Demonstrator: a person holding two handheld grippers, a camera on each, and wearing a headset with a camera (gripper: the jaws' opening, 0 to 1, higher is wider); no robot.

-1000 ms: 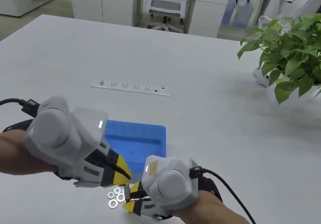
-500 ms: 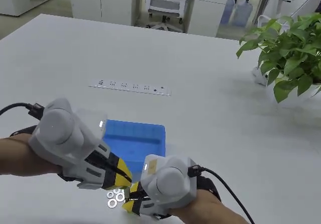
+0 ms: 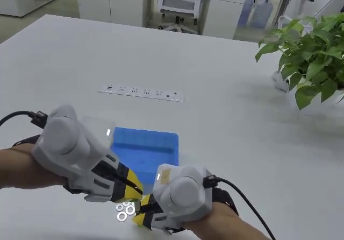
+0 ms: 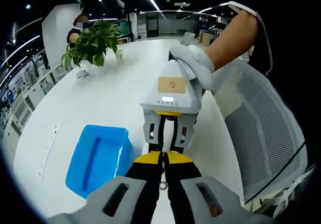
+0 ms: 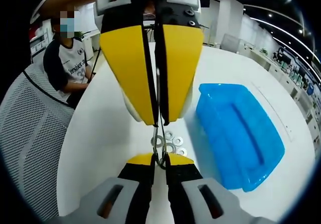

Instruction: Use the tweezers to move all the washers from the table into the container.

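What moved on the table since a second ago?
Almost nothing. The left gripper crept slightly down toward the right gripper, both shut on the tweezers. The washers and blue container stayed put.

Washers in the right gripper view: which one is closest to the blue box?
The washer at the right end of the little bunch. It lies nearest the blue container's edge; the others sit farther left of it.

My left gripper (image 3: 133, 189) and right gripper (image 3: 141, 212) have rounded pale grey shells, yellow jaws edged in black, and screwed black frames behind the jaws. A black cable (image 3: 19, 114) trails from each shell. The right shell carries a tan label (image 4: 172, 85).
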